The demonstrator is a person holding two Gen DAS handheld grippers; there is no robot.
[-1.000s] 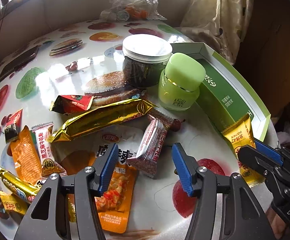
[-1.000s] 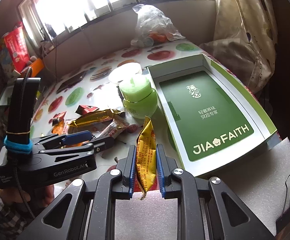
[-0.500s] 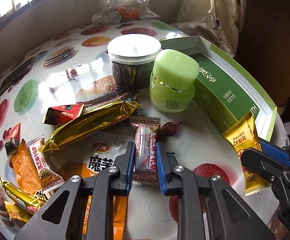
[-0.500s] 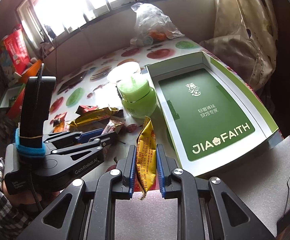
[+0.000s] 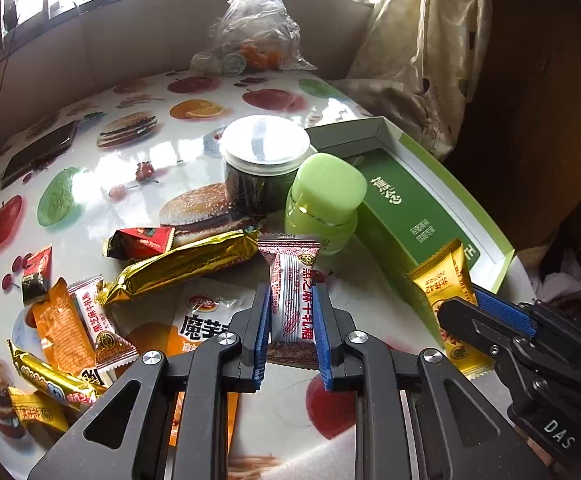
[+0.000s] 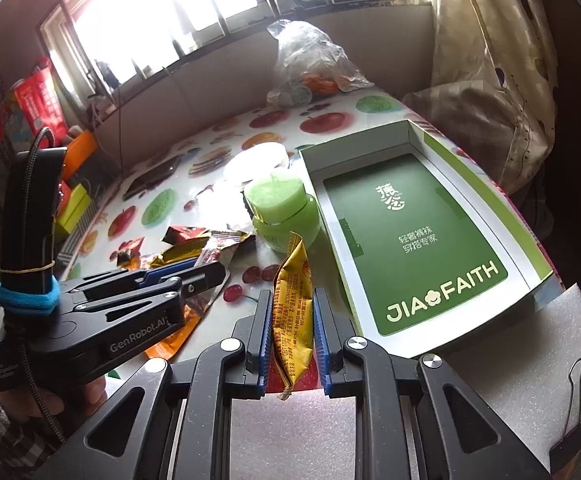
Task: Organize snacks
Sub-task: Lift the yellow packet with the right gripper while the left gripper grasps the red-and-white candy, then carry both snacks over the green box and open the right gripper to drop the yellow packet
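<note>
A: What has the left gripper [image 5: 290, 312] got?

B: A red-and-white sesame candy [image 5: 292, 300]. Its jaws have just been closing, and now the blue pads press on both long sides of the wrapper. The packet stands upright between them, its top edge in front of the pale green jar [image 5: 322, 204].

A: How wide does it stand?

B: Narrow, only the width of the candy.

A: And the right gripper [image 6: 290, 332]?

B: Also narrow, clamped on a yellow snack packet [image 6: 292, 304] held edge-on, its crimped end poking out below the pads. It sits near the corner of the green box lid [image 6: 414, 240], which lies open side up on the surface [image 5: 102, 168].

A: Where are the other snacks?

B: Loose on the surface, left of the candy: a long gold bar [image 5: 182, 266], a small red packet [image 5: 142, 242], an orange packet [image 5: 64, 328] and a chip bag [image 5: 206, 320] partly under the left gripper.

A: Anything behind them?

B: A dark jar with a white lid [image 5: 264, 168] just beside the green jar, and a clear plastic bag [image 5: 250, 36] at the far edge.
</note>
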